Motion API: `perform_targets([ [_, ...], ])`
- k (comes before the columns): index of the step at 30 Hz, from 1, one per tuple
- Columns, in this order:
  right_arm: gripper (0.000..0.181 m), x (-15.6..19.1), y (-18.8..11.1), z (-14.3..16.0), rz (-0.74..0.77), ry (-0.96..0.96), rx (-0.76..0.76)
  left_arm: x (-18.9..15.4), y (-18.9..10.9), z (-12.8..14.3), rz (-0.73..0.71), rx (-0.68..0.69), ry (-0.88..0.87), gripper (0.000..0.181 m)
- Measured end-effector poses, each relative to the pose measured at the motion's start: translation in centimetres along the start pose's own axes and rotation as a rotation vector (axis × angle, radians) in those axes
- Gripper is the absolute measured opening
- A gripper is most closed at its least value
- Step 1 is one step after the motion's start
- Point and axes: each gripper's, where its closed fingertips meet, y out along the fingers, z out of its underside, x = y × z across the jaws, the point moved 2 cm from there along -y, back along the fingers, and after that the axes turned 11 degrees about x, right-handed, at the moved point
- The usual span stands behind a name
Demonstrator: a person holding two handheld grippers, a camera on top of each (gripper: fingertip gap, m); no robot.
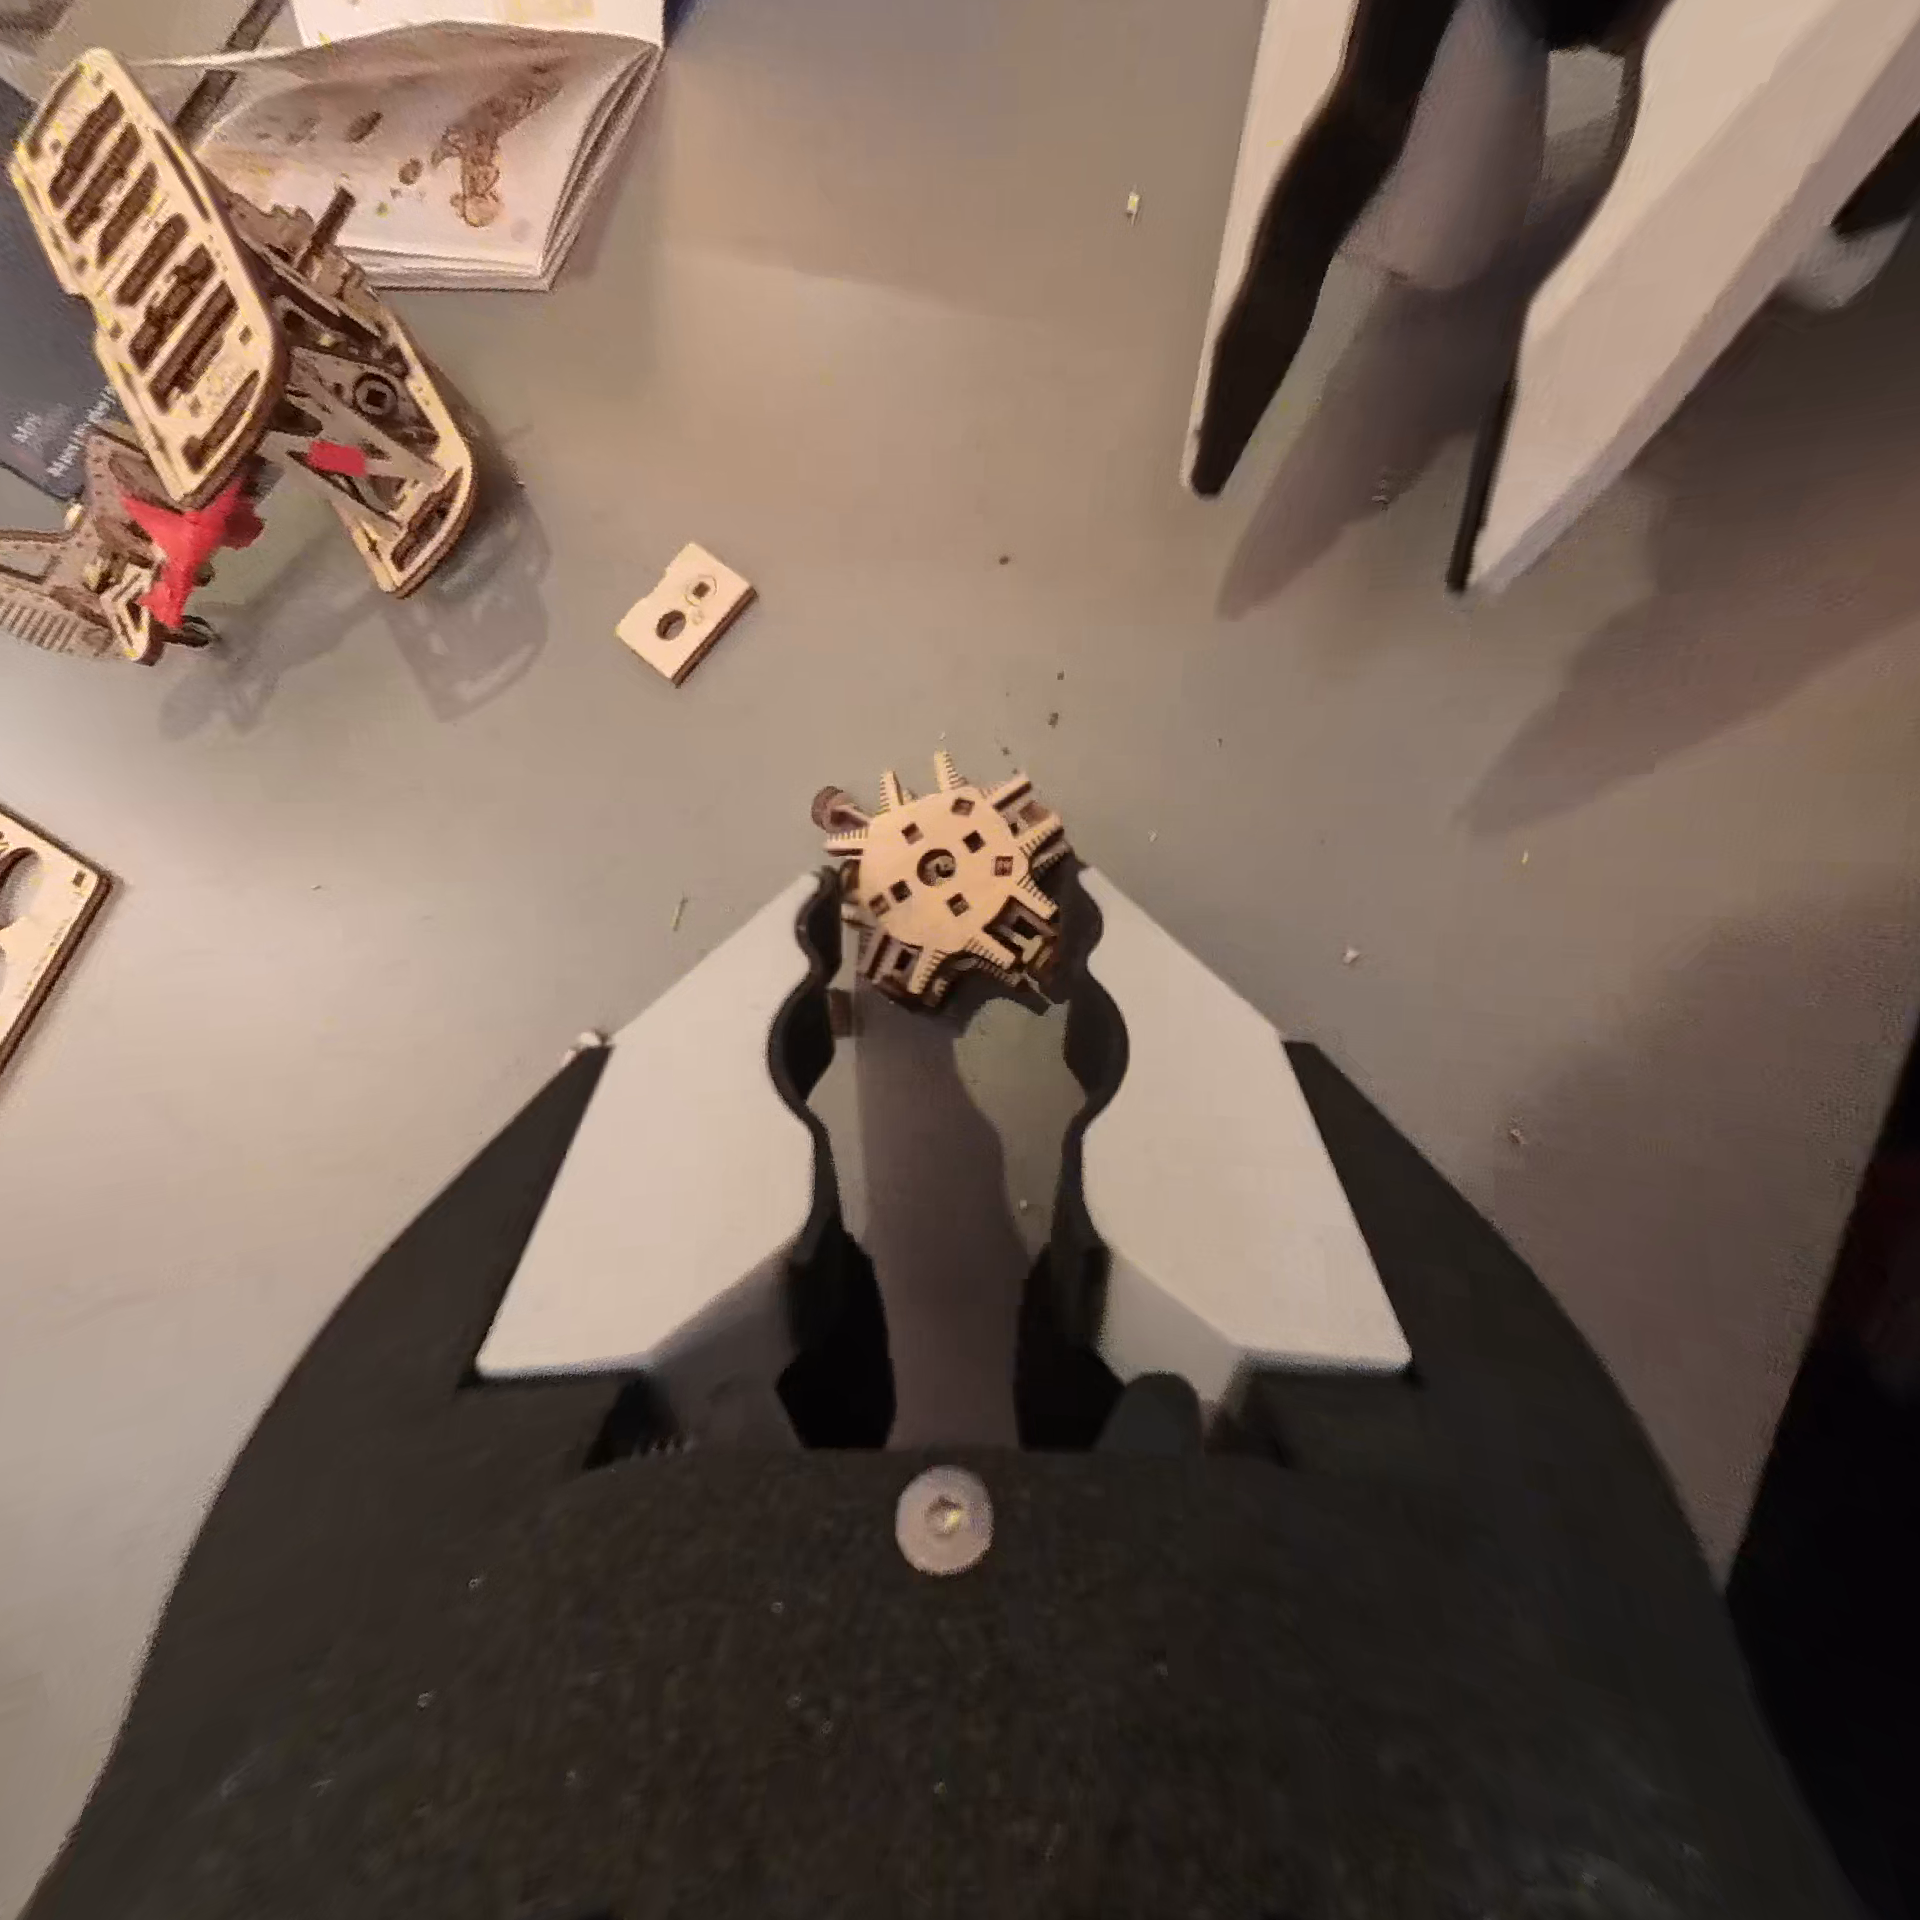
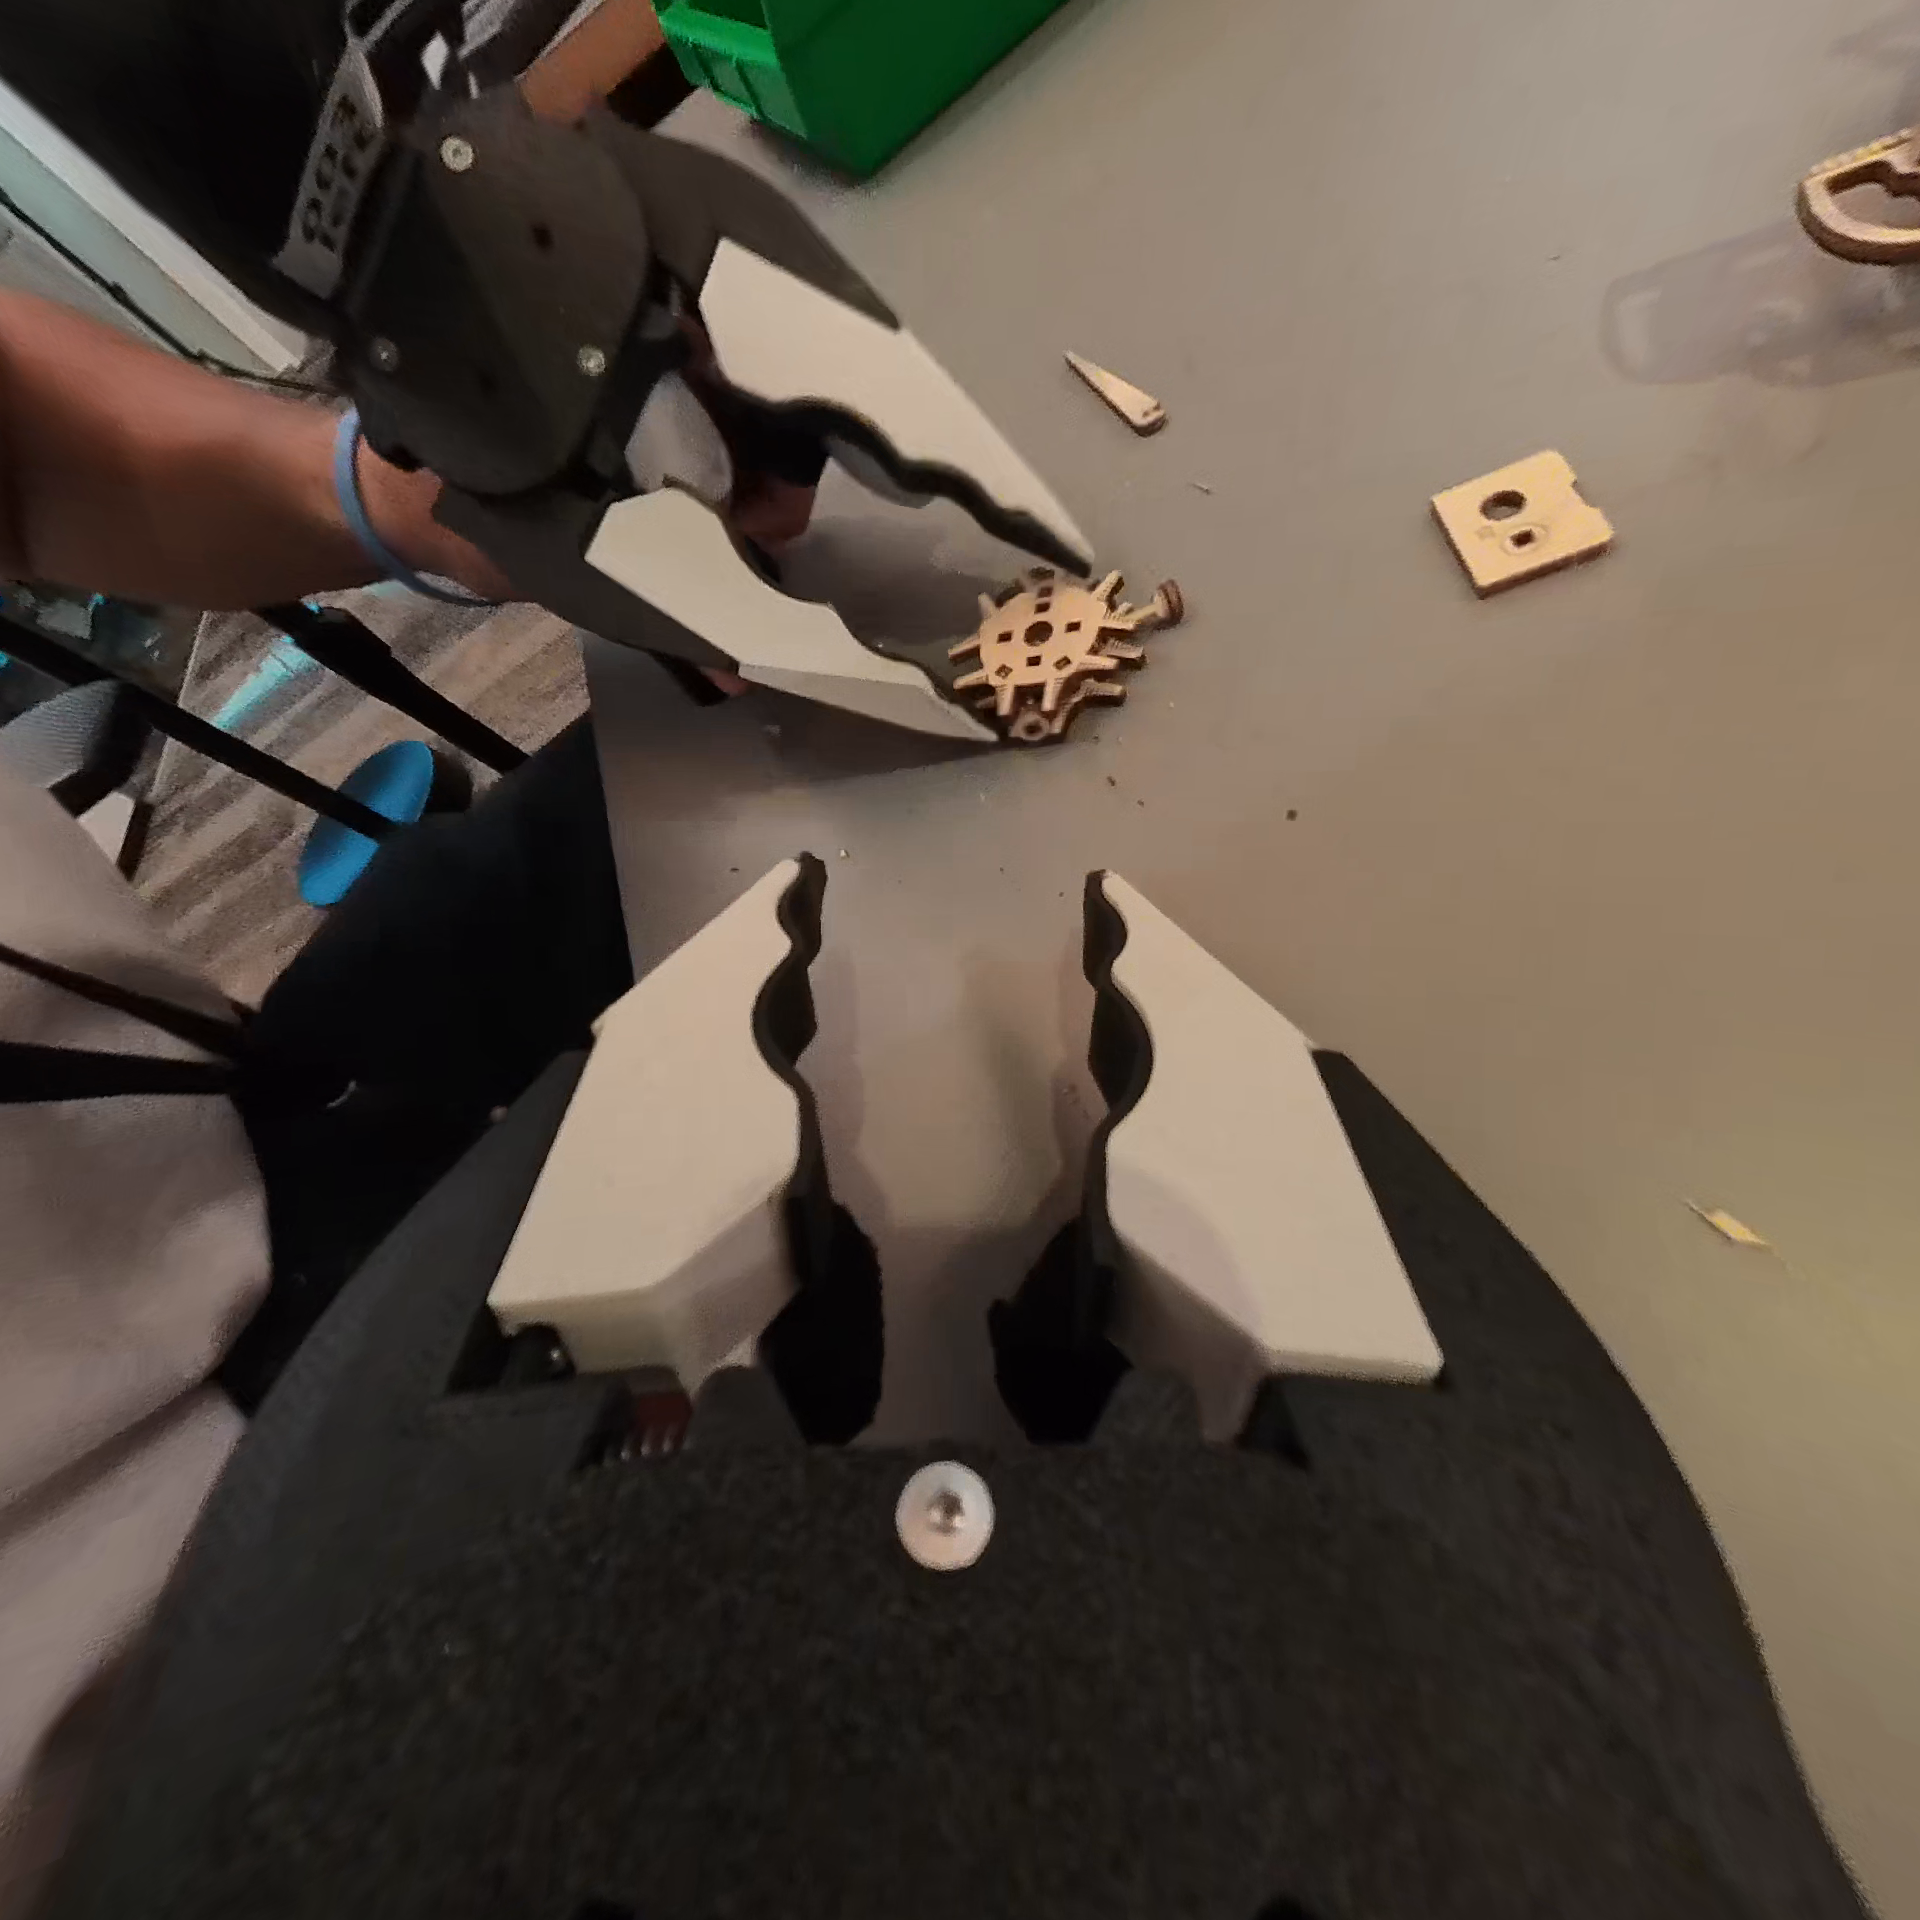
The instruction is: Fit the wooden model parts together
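The left gripper (image 1: 951, 909) pinches the round, spiky, light wooden gear piece (image 1: 951, 894) on the grey table (image 1: 727, 416) – flat face up – while the right gripper (image 2: 951, 883) hangs nearby, open and empty.

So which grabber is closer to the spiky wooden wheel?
Left. The left gripper has its fingertips around the spiky wooden wheel on the table. The right gripper hangs open, off to one side.
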Motion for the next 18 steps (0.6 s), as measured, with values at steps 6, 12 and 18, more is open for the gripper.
perform_targets([
  [6,0.046,0.5,-1.9,-0.8,-0.045,0.098,-0.066,-0.6,-1.1,-0.8,0.026,-0.027,0.008,0.038],
  [12,0.044,0.9,-1.7,-0.6,-0.073,0.148,-0.084,-2.8,-3.5,-1.8,0.114,-0.166,-0.023,0.002],
  [18,0.043,-0.7,-0.8,2.4,0.094,0.041,0.082,-3.2,-4.4,-1.2,0.021,-0.175,0.020,0.002],
])
